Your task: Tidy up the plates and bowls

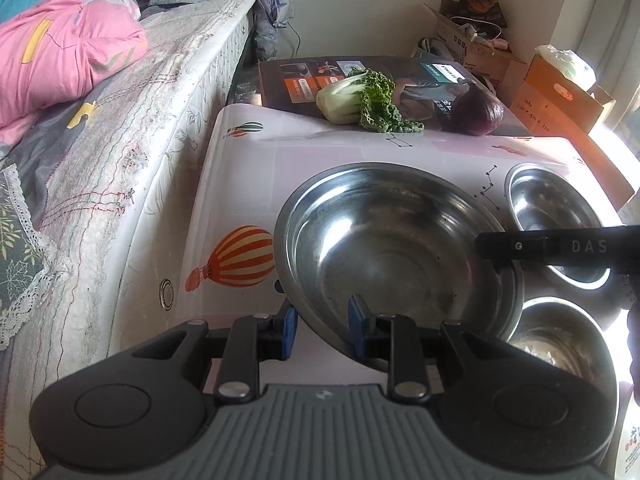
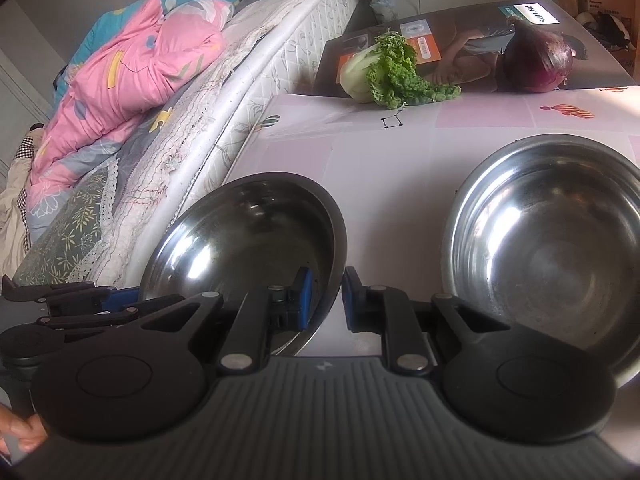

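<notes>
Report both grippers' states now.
Left gripper: closed on the near rim of the large steel bowl.
Right gripper: closed on the same bowl's opposite rim.

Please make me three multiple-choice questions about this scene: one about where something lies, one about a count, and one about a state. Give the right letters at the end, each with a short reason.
1. Where does the purple vegetable lie?
A. On the bed
B. On the printed box beyond the table
C. On the floor

2. How many steel bowls does the left wrist view show?
A. One
B. Two
C. Three

3. What is the state of the right gripper?
A. Wide open above the table
B. Shut on the rim of the large bowl
C. Shut on a leafy vegetable

Answers:
1 B, it rests on the box top, beside the leafy greens.
2 C, the large bowl plus two smaller bowls to its right.
3 B, its blue pads sit one on each side of the bowl's rim, close together.
</notes>
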